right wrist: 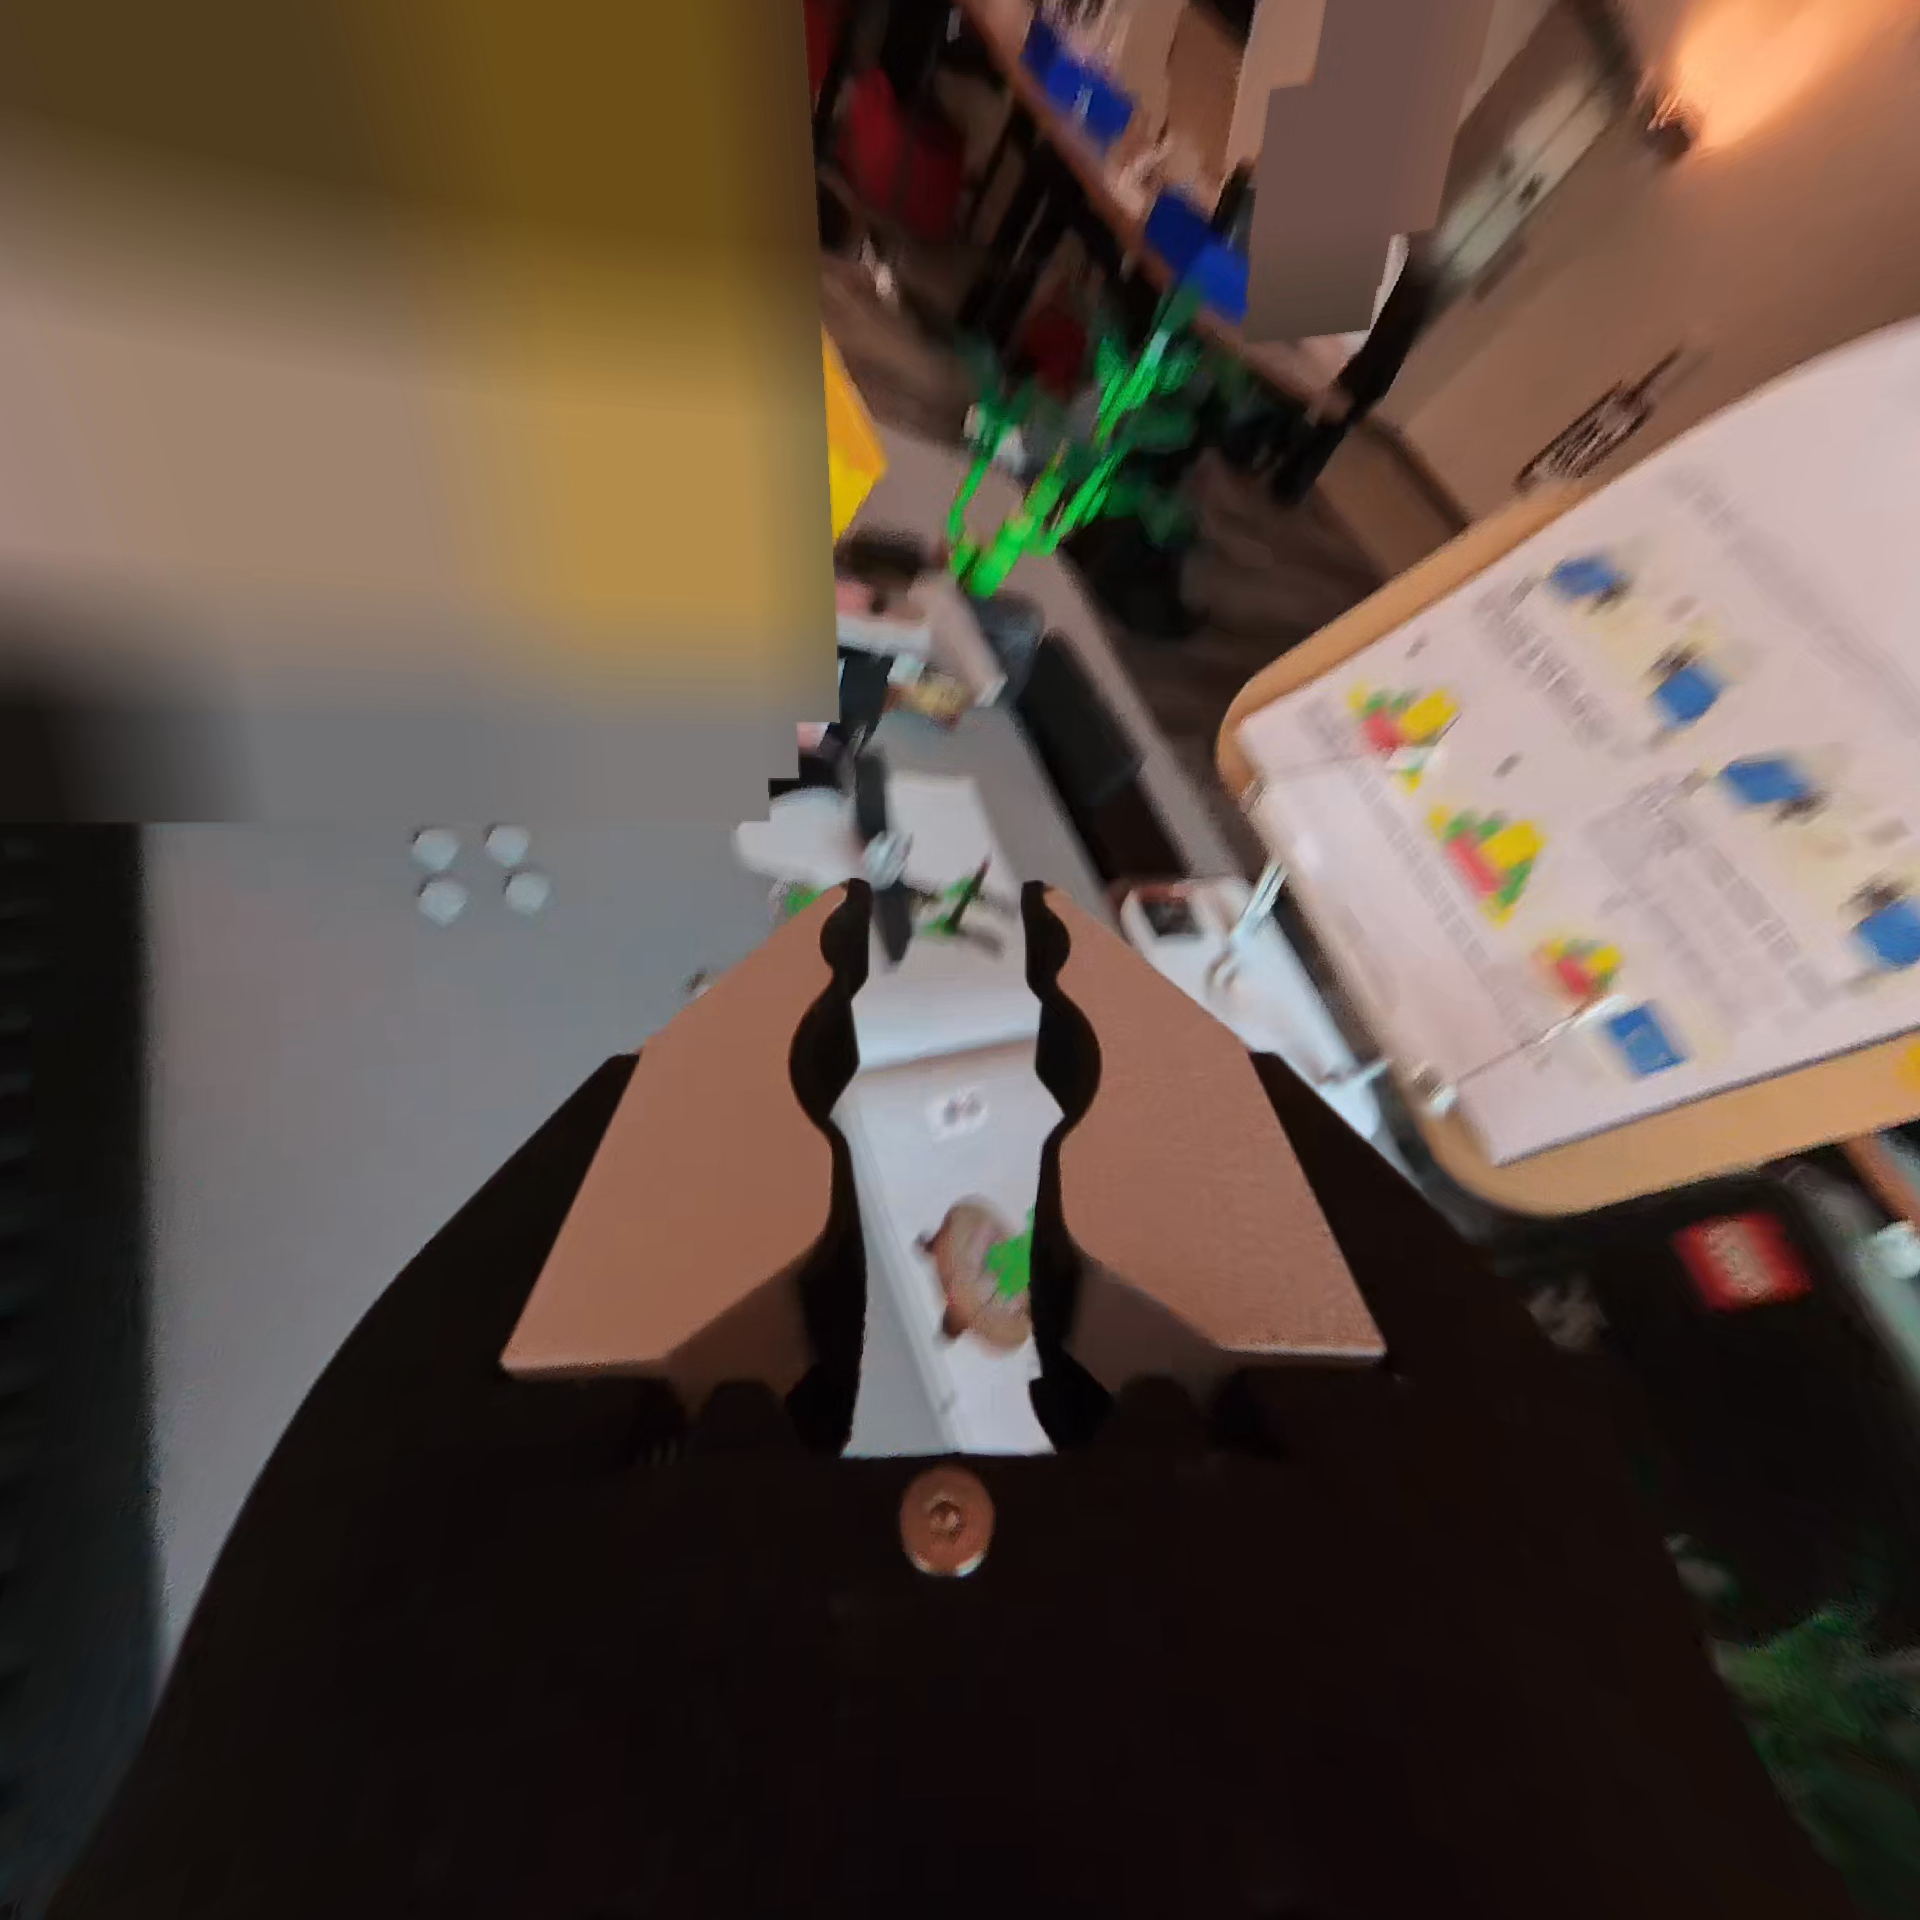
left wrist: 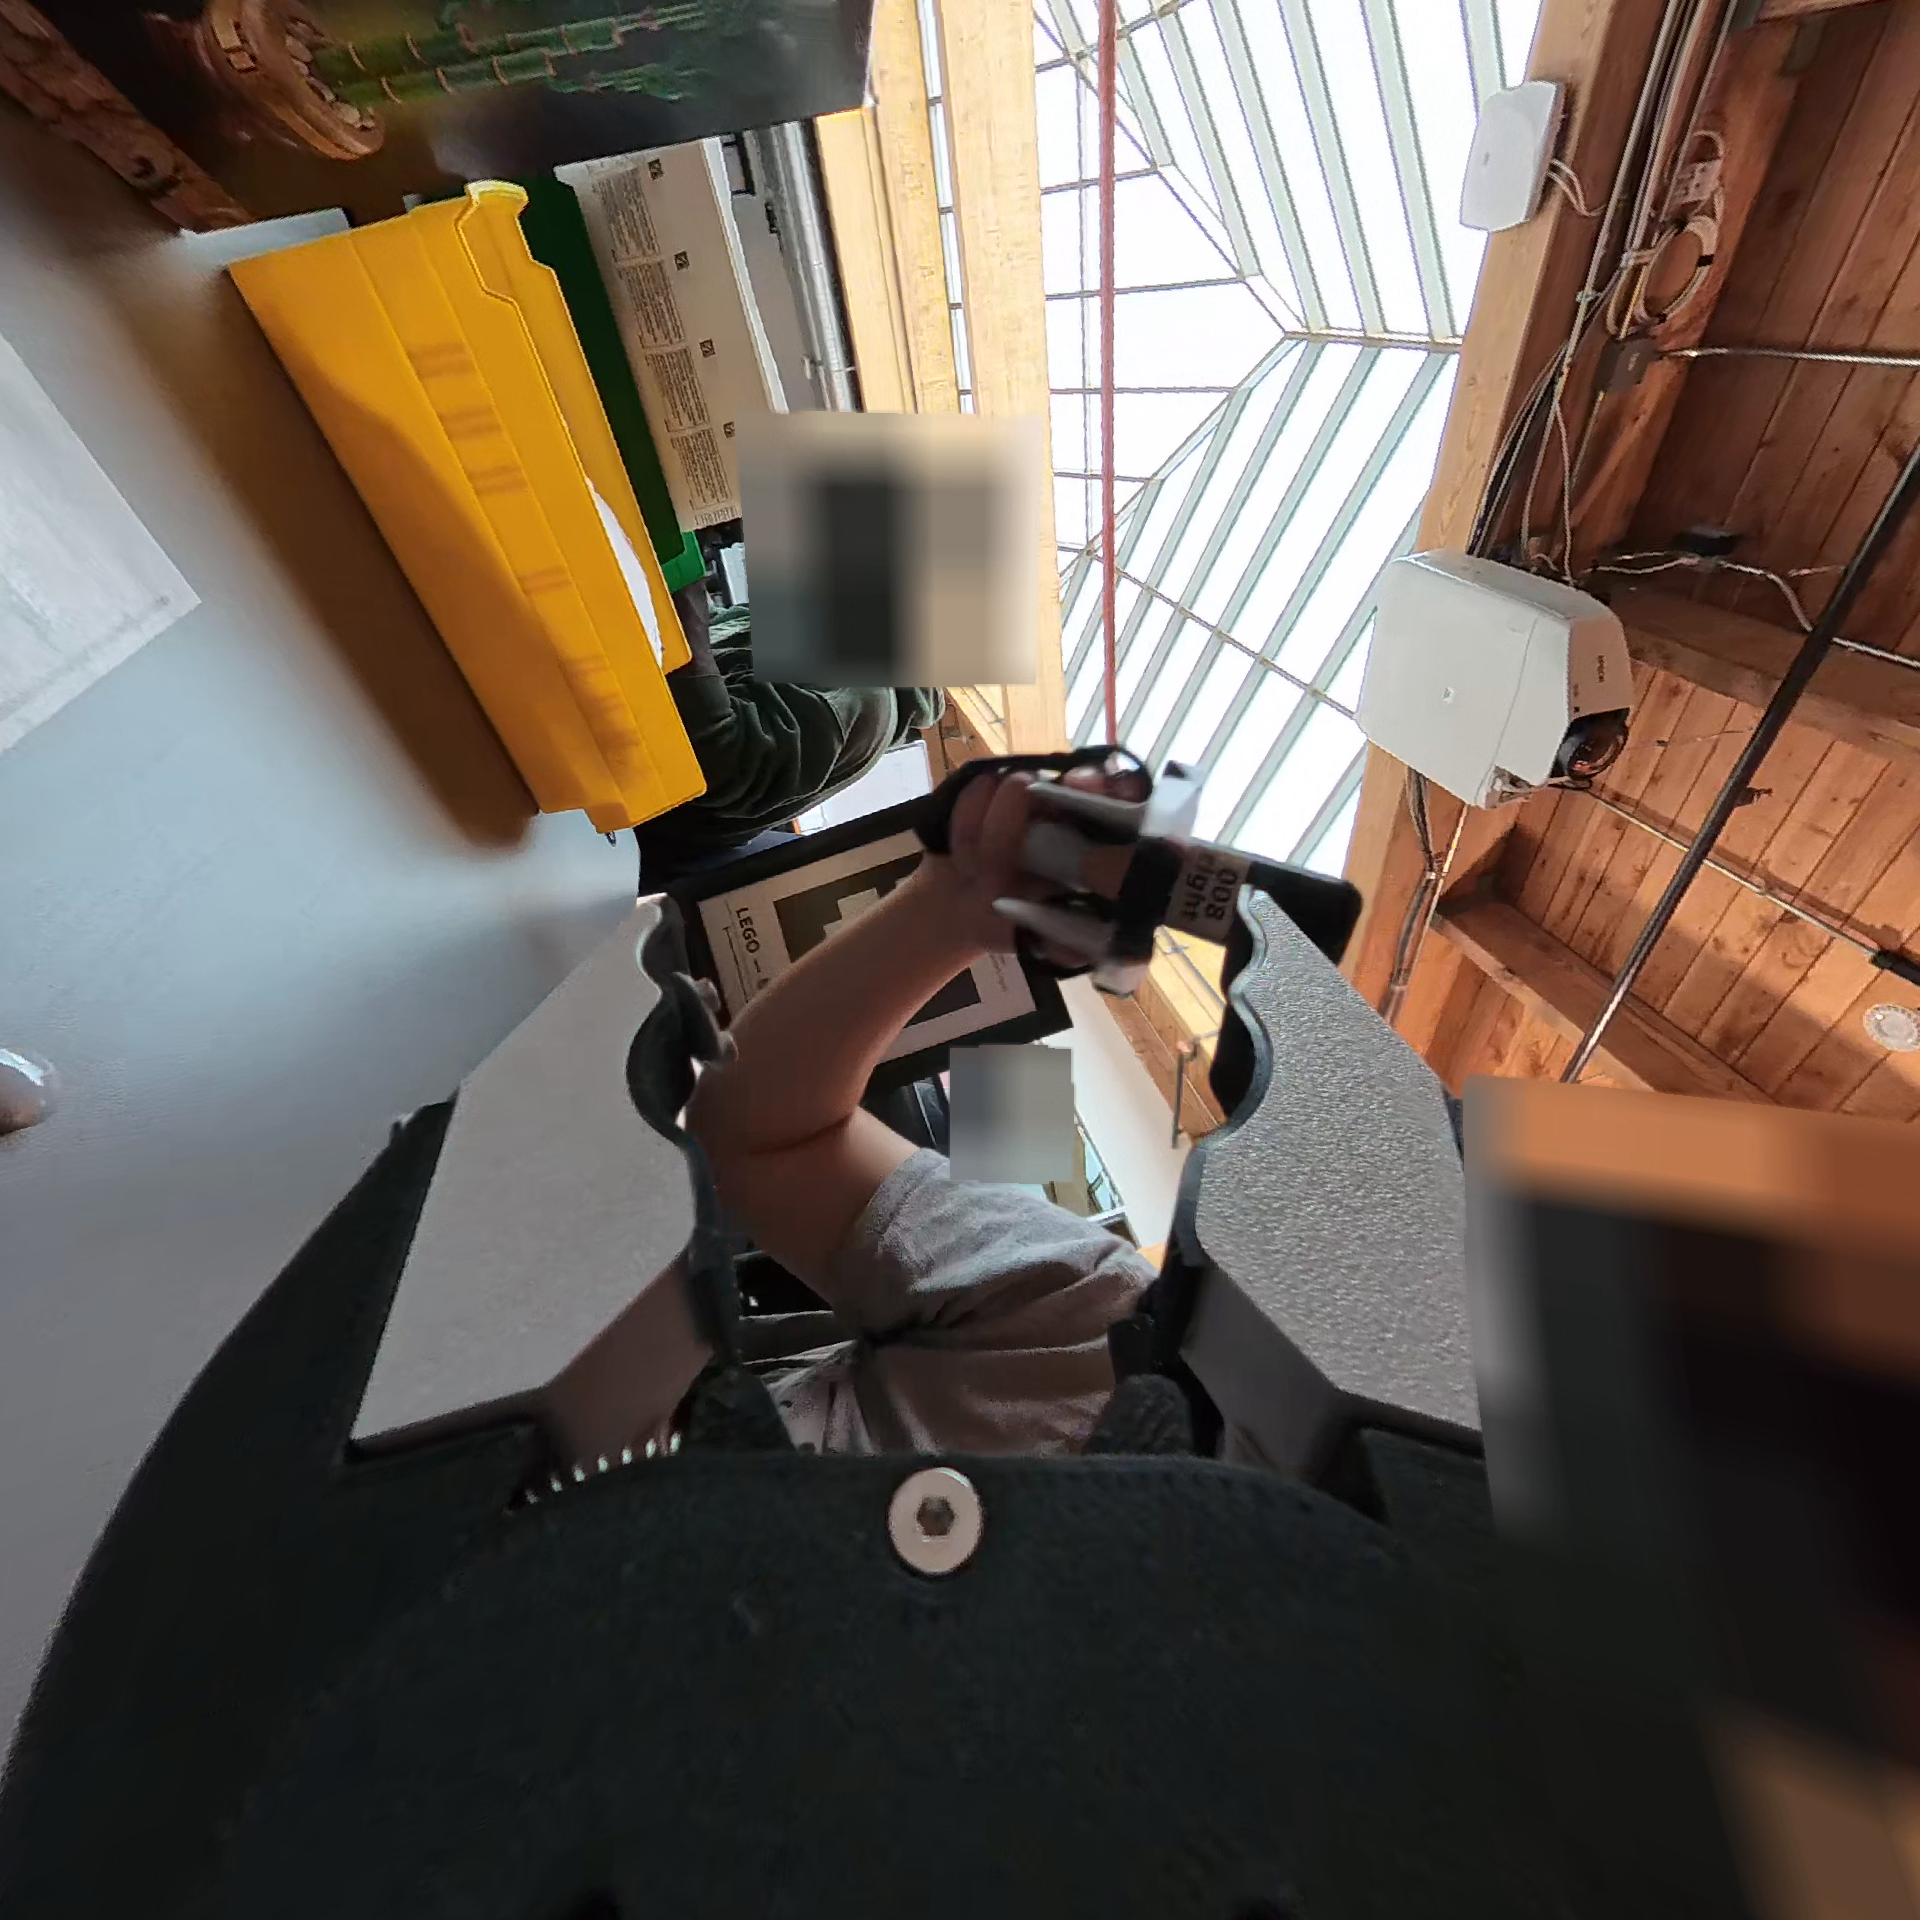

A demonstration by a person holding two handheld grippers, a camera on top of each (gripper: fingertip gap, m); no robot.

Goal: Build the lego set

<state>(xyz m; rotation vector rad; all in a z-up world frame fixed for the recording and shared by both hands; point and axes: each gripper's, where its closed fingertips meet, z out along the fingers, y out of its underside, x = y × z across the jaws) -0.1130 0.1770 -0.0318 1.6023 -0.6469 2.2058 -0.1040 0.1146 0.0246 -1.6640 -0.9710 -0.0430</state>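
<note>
The left wrist view is tipped up toward the ceiling. My left gripper (left wrist: 956,956) is wide open and empty. Between its fingers I see a person's bare arm (left wrist: 831,1049), whose hand grips the handle of the right gripper (left wrist: 1101,862) in the air. My right gripper (right wrist: 945,899) is open by a narrow gap and empty, above an open booklet page (right wrist: 935,1143) on the grey table (right wrist: 416,1091). Four small white pieces (right wrist: 478,873) lie to its left. A green Lego plant build (right wrist: 1060,468) stands farther back, blurred.
A yellow bin (left wrist: 468,499) sits on the table by a dark Lego box (left wrist: 468,62). A clipboard with a picture instruction sheet (right wrist: 1558,831) is propped at the right, above a black box with a red logo (right wrist: 1735,1257). A framed card (left wrist: 769,935) shows behind the arm. The right wrist view is motion-blurred. My right fingertips sit around 10 cm from my left ones.
</note>
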